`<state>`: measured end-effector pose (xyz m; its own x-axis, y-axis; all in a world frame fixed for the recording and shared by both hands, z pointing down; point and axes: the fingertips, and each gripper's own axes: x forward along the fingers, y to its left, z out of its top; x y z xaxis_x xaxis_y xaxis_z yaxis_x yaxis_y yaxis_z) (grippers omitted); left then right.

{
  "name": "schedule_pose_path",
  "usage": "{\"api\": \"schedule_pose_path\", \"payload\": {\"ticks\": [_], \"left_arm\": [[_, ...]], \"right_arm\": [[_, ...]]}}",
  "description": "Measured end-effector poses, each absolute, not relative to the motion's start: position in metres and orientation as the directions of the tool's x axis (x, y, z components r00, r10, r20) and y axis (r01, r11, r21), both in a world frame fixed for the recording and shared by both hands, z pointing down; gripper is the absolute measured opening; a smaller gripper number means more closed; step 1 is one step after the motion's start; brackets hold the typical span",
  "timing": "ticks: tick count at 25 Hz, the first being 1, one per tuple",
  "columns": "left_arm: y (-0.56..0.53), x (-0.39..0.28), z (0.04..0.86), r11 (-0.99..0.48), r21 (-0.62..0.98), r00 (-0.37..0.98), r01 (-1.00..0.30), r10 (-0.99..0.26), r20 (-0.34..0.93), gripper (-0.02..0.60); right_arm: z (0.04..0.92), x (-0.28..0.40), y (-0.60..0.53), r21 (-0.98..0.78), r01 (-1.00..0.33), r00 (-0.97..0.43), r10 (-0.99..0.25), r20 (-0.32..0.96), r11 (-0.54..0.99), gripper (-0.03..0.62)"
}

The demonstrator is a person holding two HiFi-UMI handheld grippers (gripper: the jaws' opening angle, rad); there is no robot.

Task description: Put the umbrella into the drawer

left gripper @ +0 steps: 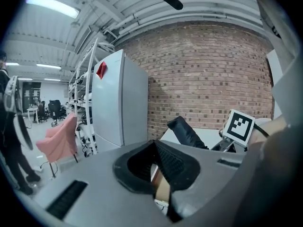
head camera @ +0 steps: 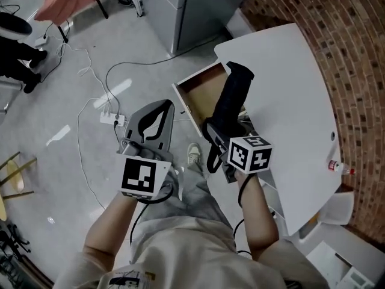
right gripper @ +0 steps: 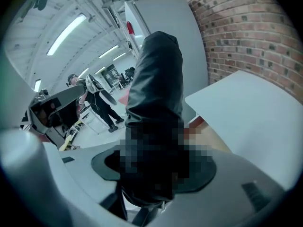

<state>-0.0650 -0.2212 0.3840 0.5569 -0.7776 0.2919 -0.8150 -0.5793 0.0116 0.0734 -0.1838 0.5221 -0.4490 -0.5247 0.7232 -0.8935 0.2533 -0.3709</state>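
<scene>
Right tool (head camera: 220, 132) pinches the folded umbrella (head camera: 232, 95). Its long axis runs ahead of the tool, far end above the open drawer (head camera: 201, 94). Left tool (head camera: 163, 106), tips together and empty, sits beside the drawer front.

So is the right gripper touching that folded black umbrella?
Touching. In the right gripper view, the right gripper has jaws closed on the folded black umbrella.
</scene>
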Motion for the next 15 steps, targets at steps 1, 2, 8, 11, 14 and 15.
{"api": "schedule_pose_path", "payload": {"ticks": [1, 2, 8, 11, 14, 15], "left_arm": [[-0.226, -0.063, 0.397, -0.576, 0.019, 0.553, -0.817, -0.775, 0.306, 0.008], [-0.23, -0.061, 0.411, -0.574, 0.03, 0.551, -0.819, -0.77, 0.322, 0.008], [-0.251, -0.049, 0.489, -0.573, 0.065, 0.546, -0.817, -0.732, 0.408, 0.008], [-0.256, -0.044, 0.521, -0.567, 0.089, 0.543, -0.819, -0.714, 0.442, 0.008], [-0.26, -0.039, 0.554, -0.566, 0.11, 0.543, -0.817, -0.692, 0.476, 0.008], [-0.261, -0.037, 0.563, -0.57, 0.114, 0.546, -0.814, -0.684, 0.484, 0.008]], "right_arm": [[0.534, 0.075, -0.188, -0.379, -0.892, -0.451, -0.514, 0.73, 0.245, 0.273], [0.546, 0.076, -0.193, -0.386, -0.891, -0.453, -0.505, 0.735, 0.238, 0.273], [0.625, 0.084, -0.214, -0.387, -0.901, -0.434, -0.43, 0.792, 0.195, 0.273], [0.662, 0.089, -0.22, -0.398, -0.902, -0.431, -0.392, 0.813, 0.166, 0.273], [0.696, 0.092, -0.225, -0.399, -0.905, -0.424, -0.357, 0.832, 0.145, 0.273], [0.707, 0.094, -0.227, -0.398, -0.907, -0.421, -0.346, 0.839, 0.139, 0.273]]}}
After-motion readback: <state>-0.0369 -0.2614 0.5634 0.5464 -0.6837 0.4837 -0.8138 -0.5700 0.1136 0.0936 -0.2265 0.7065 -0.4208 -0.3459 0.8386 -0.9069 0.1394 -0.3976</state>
